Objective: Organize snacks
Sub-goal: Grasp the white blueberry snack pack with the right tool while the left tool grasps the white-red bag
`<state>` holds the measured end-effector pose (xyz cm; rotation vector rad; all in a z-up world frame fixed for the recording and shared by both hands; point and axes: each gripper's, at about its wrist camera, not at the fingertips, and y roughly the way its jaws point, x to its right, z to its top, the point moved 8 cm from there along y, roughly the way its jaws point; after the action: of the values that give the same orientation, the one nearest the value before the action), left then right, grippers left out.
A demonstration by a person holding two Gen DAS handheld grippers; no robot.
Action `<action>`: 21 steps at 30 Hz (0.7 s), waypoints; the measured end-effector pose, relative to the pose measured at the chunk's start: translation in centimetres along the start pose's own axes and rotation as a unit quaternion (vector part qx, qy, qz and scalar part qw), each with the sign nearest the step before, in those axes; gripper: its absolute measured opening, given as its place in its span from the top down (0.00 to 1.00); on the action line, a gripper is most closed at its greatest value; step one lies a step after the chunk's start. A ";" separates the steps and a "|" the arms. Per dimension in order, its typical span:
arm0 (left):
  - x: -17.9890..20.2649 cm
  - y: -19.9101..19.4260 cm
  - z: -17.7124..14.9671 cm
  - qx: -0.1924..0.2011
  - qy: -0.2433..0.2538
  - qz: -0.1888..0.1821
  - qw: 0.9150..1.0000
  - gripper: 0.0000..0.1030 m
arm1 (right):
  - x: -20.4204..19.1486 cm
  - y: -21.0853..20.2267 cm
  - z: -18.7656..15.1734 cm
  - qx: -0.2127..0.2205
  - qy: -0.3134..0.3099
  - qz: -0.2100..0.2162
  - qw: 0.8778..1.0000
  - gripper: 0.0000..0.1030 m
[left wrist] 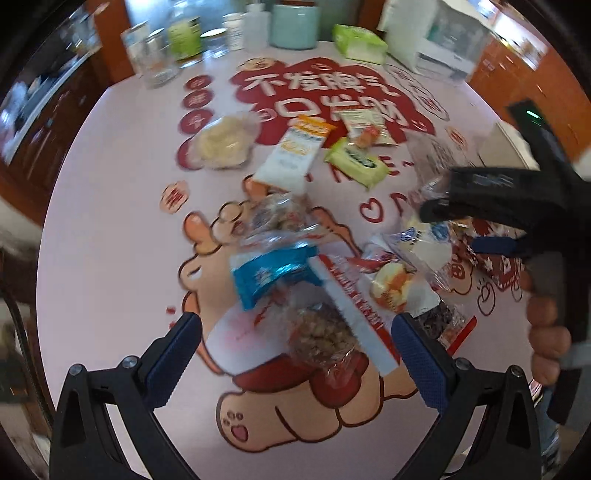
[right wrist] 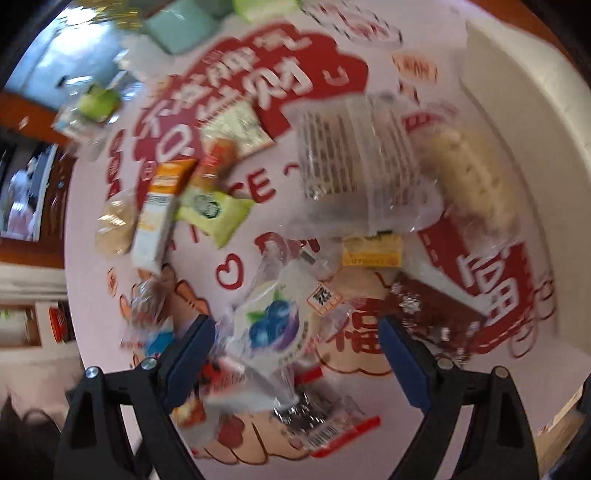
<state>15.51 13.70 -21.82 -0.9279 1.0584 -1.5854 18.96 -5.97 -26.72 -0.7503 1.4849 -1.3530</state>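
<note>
Several snack packs lie on a pink and red printed tablecloth. My left gripper is open over a clear bag of nuts, a blue packet and a red and white pack. My right gripper is open over a blueberry packet; it also shows at the right of the left wrist view. A white and orange box, a green packet and a pale bag of snacks lie farther off.
Jars, bottles and a teal canister stand along the table's far edge. A clear wrapped pack, a bag of pale pastries and a yellow box lie ahead of the right gripper. A white container stands at the right.
</note>
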 end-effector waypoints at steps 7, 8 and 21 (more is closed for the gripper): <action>2.9 0.6 1.2 -0.005 0.091 -0.014 0.996 0.01 | 0.0 3.8 -0.4 -0.061 0.034 -0.014 0.997 0.13; 3.4 0.8 1.3 -0.006 0.111 -0.015 0.994 0.01 | -0.3 3.8 -0.5 -0.061 0.026 -0.019 0.998 0.19; 8.5 7.3 -0.1 -0.083 0.309 0.000 0.947 0.02 | 1.5 2.0 -1.5 -0.056 0.009 0.014 0.998 0.52</action>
<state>15.69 4.39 -28.10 -0.5333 1.6436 -1.8599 17.39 -6.40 -29.16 -0.7858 1.5901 -1.2666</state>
